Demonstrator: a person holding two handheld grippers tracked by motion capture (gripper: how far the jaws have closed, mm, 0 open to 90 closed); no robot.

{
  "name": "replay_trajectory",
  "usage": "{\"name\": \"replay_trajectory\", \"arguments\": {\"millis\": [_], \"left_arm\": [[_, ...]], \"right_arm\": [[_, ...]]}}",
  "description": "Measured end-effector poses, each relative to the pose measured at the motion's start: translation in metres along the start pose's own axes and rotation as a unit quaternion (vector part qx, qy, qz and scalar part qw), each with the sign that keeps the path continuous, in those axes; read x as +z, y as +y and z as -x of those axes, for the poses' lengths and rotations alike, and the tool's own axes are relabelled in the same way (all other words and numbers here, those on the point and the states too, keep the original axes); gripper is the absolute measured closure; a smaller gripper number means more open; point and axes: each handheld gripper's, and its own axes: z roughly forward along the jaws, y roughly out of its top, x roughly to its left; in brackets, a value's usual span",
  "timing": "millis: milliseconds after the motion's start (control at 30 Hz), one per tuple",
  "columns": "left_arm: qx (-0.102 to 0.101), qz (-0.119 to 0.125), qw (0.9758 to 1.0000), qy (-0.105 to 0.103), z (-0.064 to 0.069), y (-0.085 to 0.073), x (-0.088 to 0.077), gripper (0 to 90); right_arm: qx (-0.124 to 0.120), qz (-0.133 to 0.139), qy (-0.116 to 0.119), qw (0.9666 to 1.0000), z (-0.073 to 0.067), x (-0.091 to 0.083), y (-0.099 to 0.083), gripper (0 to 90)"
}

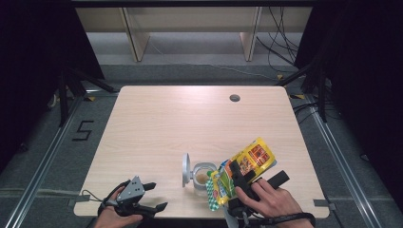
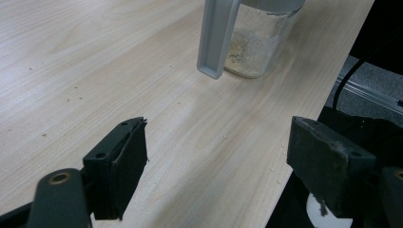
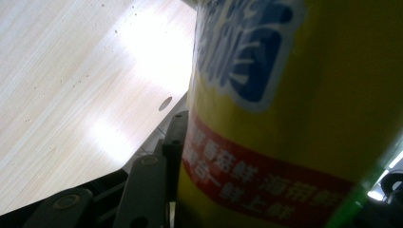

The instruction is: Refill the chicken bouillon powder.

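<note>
A clear jar (image 1: 202,177) with pale granules at its bottom stands near the table's front edge, its grey hinged lid (image 1: 186,169) swung up on the left. My right gripper (image 1: 256,174) is shut on a yellow printed bag (image 1: 250,158), which tilts down-left with its lower end over the jar's mouth. In the right gripper view the bag (image 3: 294,118) rests against one black finger (image 3: 173,142); the other is hidden behind it. My left gripper (image 1: 157,196) is open at the front left with nothing between its fingers. In the left gripper view it (image 2: 218,152) points at the jar (image 2: 256,42) and lid (image 2: 216,38).
The light wooden table (image 1: 180,123) has a round cable hole (image 1: 234,98) at the back right. Small crumbs dot the surface near the jar. The front edge runs just under both hands. Wooden shelf legs and cables lie on the floor beyond.
</note>
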Motion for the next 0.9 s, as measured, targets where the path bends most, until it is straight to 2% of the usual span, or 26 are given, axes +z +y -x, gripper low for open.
{"name": "replay_trajectory", "arguments": {"millis": [33,67,133,200,300,333,400,433,500,533,667,700,900], "left_arm": [[0.001,0.001,1.0000,0.000,0.000,0.000,0.000,20.6],[0.001,-0.001,1.0000,0.000,0.000,0.000,0.000,20.6],[0.002,0.000,1.0000,0.001,0.000,0.000,0.000,20.6],[0.000,0.003,1.0000,0.002,0.000,-0.001,0.001,20.6],[0.002,0.003,1.0000,0.002,0.000,0.000,0.001,20.6],[-0.006,0.008,0.9999,0.001,0.001,0.000,0.002,20.6],[-0.005,0.008,1.0000,0.002,0.001,-0.001,0.002,20.6],[-0.004,0.009,1.0000,0.002,0.001,-0.001,0.001,20.7],[-0.005,0.007,1.0000,0.001,0.001,-0.001,0.001,20.6],[-0.005,0.009,0.9999,0.002,0.001,-0.001,0.001,20.6],[-0.003,0.003,1.0000,0.001,0.001,0.000,0.001,20.7],[-0.005,0.004,1.0000,0.001,0.002,0.000,0.001,20.7],[-0.003,0.003,1.0000,0.002,0.002,-0.001,0.002,20.7]], "right_arm": [[0.015,-0.002,0.009,0.9998,-0.002,0.000,0.000,62.2],[0.000,0.000,0.009,1.0000,0.000,0.000,-0.002,62.2],[0.001,0.002,0.009,1.0000,-0.002,0.000,-0.003,62.2],[0.015,0.001,0.011,0.9998,-0.003,-0.001,-0.002,62.3],[0.008,-0.003,0.003,1.0000,-0.002,-0.001,-0.003,62.3],[-0.003,0.003,0.010,0.9999,0.000,-0.001,-0.004,62.3],[-0.002,0.003,0.010,0.9999,0.002,-0.001,-0.005,62.3],[-0.003,0.000,0.003,1.0000,0.002,-0.001,-0.005,62.3],[0.001,0.000,0.007,1.0000,0.004,-0.001,-0.004,62.3],[-0.008,0.005,0.005,0.9999,0.006,-0.001,-0.004,62.3],[-0.010,0.010,0.007,0.9999,0.007,0.000,-0.002,62.7],[-0.019,0.013,0.006,0.9997,0.008,0.001,-0.002,62.7],[-0.017,0.014,0.008,0.9997,0.006,0.002,-0.002,62.8]]}}
